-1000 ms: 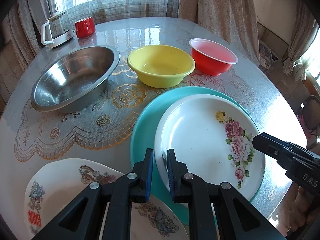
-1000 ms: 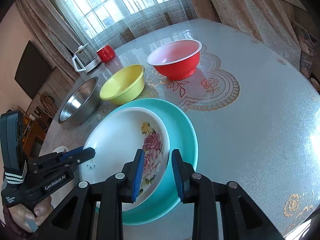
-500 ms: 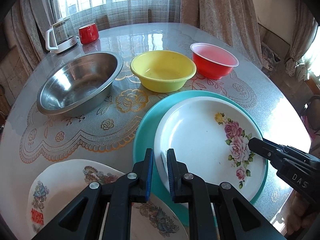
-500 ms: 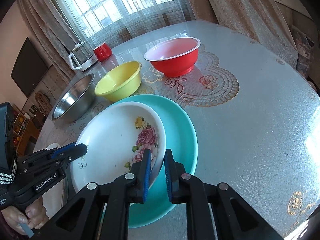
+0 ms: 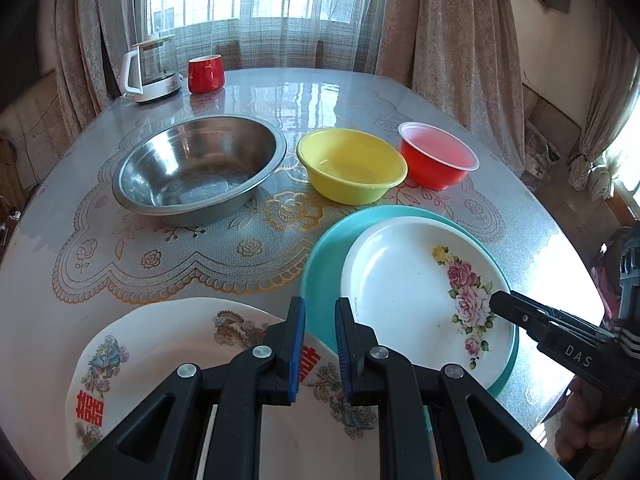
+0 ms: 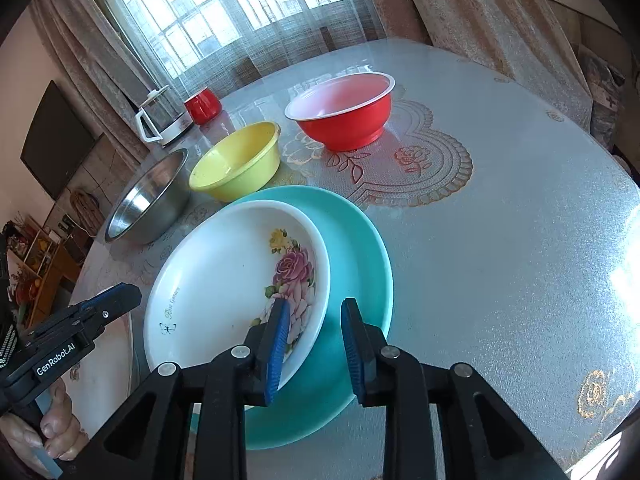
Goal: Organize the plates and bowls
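Only left view shows dragon plate (image 5: 168,360), left gripper (image 5: 320,344) parted, right gripper (image 6: 314,350) released astride rose plate (image 6: 224,280) rim.

The left claw (image 5: 320,344) hides the near part of the dragon-patterned plate (image 5: 160,352), and the white rose plate (image 5: 420,292) covers most of the teal plate (image 5: 320,264).

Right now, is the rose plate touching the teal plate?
Touching. The right wrist view shows the rose plate resting inside the teal plate, overlapping its left rim with no gap.
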